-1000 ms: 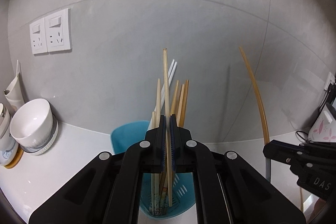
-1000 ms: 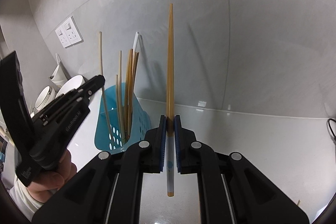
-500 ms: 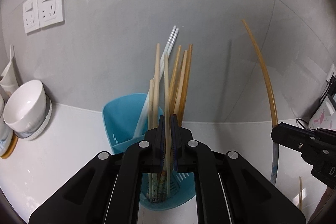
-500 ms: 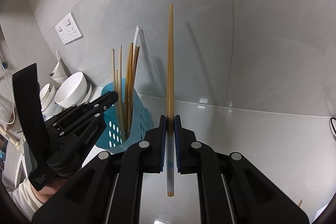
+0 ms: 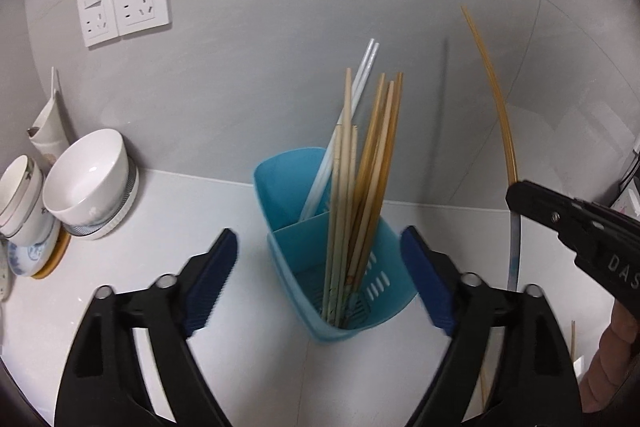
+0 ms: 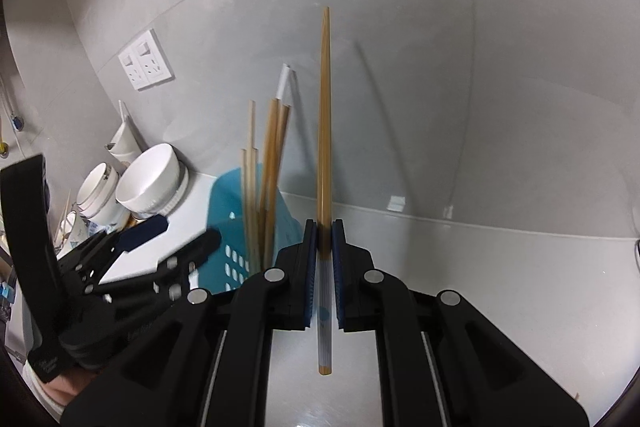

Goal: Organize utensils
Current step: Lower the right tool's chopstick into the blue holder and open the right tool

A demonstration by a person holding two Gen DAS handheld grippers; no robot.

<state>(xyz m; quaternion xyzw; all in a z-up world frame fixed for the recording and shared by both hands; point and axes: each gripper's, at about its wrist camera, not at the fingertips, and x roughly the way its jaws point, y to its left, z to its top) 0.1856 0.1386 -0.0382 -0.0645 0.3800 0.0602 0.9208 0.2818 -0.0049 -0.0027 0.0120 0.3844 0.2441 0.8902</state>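
A blue plastic utensil holder stands on the white counter and holds several wooden chopsticks and two white ones. My left gripper is open and empty just in front of the holder, its jaws on either side. My right gripper is shut on an amber chopstick with a clear lower end, held upright to the right of the holder. That chopstick and the right gripper also show in the left wrist view. The left gripper shows open in the right wrist view.
White bowls and cups are stacked at the left by the wall. A double wall socket is above them. Loose chopsticks lie on the counter at the far right.
My left gripper has opened and let go of a pale chopstick, which now stands in the holder. The left gripper drew back a little. The right gripper still holds its chopstick.
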